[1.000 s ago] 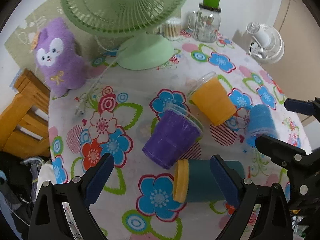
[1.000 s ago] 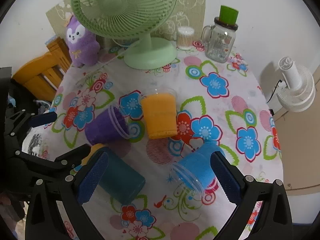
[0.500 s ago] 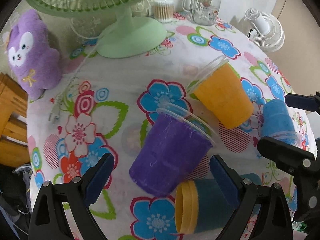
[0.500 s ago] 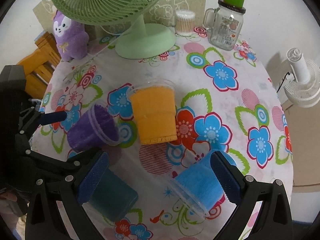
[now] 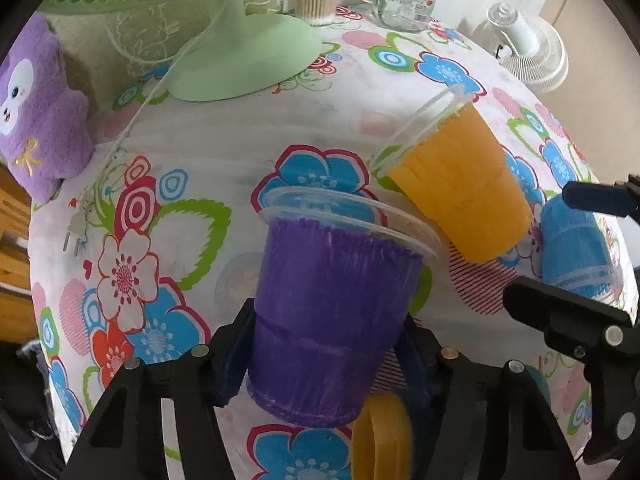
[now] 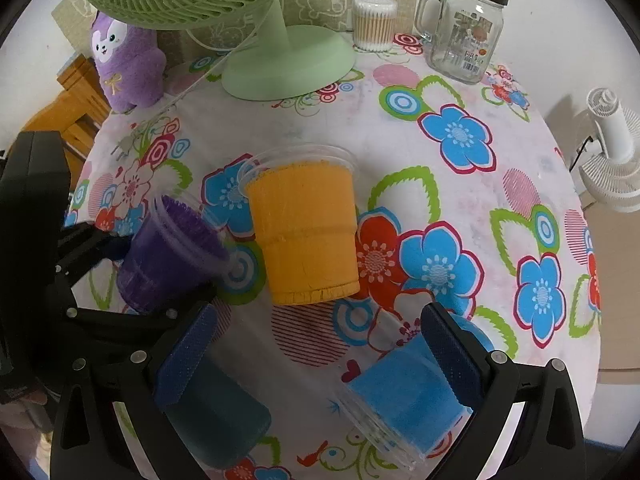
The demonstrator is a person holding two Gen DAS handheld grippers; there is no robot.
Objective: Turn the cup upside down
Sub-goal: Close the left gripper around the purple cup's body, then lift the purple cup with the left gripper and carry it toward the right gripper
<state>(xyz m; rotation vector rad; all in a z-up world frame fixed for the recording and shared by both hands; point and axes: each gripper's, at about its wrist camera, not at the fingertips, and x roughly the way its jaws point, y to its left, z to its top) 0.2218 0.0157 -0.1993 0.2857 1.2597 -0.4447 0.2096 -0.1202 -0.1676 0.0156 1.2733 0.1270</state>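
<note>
Left wrist view fills with the purple cup (image 5: pixel 332 320), a ribbed, brush-streaked plastic tumbler with a clear flared rim, lying tilted on the flowered worktop (image 5: pixel 224 120) with its mouth pointing far. My left gripper (image 5: pixel 320 356) has closed in since half a second ago, when its padded fingers stood wide apart; both now press the cup's lower wall near the base. Just right of it lies the orange cup (image 5: pixel 460 196), same ridged shape, and beyond that the blue cup (image 5: pixel 576 248). At the near edge sits a teal cup (image 6: pixel 216 412) with a yellow rim.

From the right wrist, my right gripper (image 6: pixel 320 360) hangs wide open with nothing in it, one textured pad over the teal cup, the other over the blue cup.
</note>
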